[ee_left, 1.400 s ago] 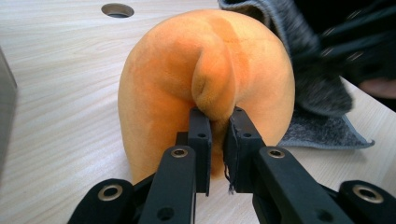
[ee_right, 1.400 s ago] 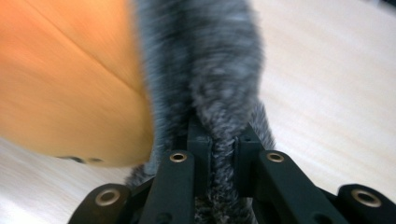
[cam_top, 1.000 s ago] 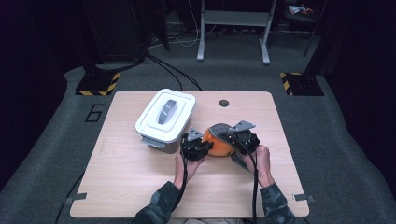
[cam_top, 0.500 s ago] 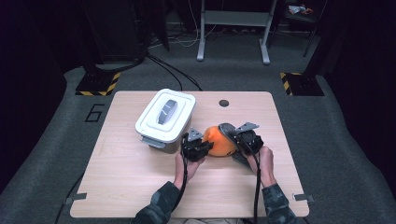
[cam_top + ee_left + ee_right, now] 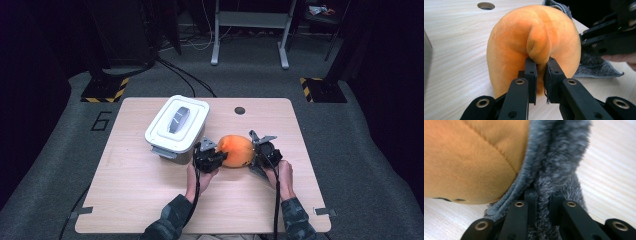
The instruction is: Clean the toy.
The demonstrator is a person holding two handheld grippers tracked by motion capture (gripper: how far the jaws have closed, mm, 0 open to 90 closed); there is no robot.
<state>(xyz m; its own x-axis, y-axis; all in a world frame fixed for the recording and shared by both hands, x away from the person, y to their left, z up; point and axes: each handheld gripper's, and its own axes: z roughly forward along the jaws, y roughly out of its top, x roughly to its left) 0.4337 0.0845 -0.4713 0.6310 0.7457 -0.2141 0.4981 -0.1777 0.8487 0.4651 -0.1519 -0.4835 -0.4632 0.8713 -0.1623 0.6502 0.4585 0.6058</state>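
Note:
An orange plush toy [image 5: 236, 150] with a grey furry part [image 5: 594, 67] rests on the wooden table [image 5: 125, 195], between my two grippers. My left gripper [image 5: 214, 158] holds it from the left, shut on a small orange flap [image 5: 537, 47] of the plush. On the toy's right side, my right gripper [image 5: 257, 156] is shut on the grey fur [image 5: 554, 170], which bunches up between its black fingers [image 5: 530, 195]. In the left gripper view the right gripper [image 5: 609, 37] shows dark at the far right, beside the grey fur.
A white lidded container [image 5: 176, 125] with a grey handle stands just left of the plush, close behind my left gripper. A round cable hole [image 5: 240, 110] sits near the table's far edge. Bare wood stretches along the front and left of the table.
My right gripper has sunk and shifted a little, and the plush has settled lower onto the table with it. The left gripper has stayed where it was.

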